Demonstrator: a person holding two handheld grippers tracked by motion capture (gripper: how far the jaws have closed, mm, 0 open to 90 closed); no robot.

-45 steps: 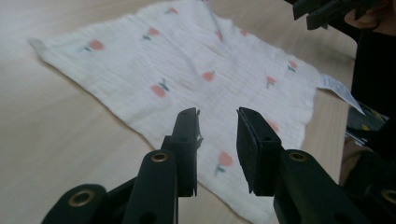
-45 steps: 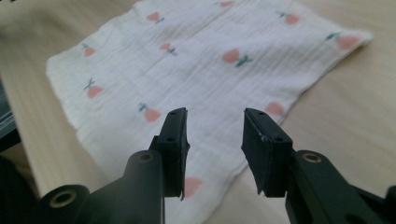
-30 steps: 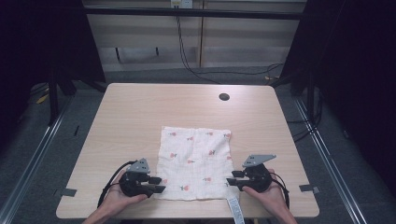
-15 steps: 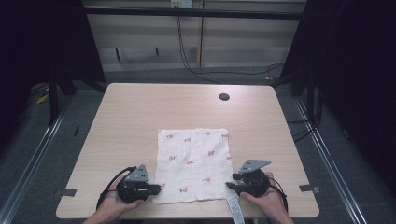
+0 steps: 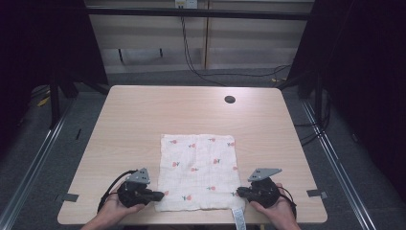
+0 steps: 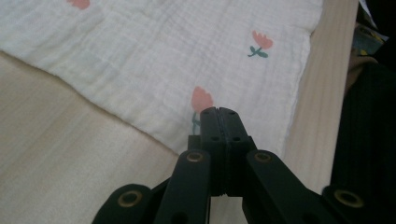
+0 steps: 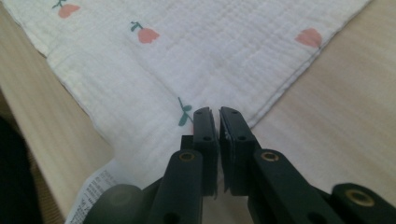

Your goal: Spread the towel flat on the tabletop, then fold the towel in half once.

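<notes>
cloth: white muslin, red tulip print, spread flat
place: near table edge, care label overhanging

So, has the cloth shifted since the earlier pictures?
No. The cloth lies where it did, its far edge equally short of the dark hole.

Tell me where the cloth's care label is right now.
In the high view the care label hangs over the table's near edge at the cloth's near right corner, just left of the right gripper.
</notes>
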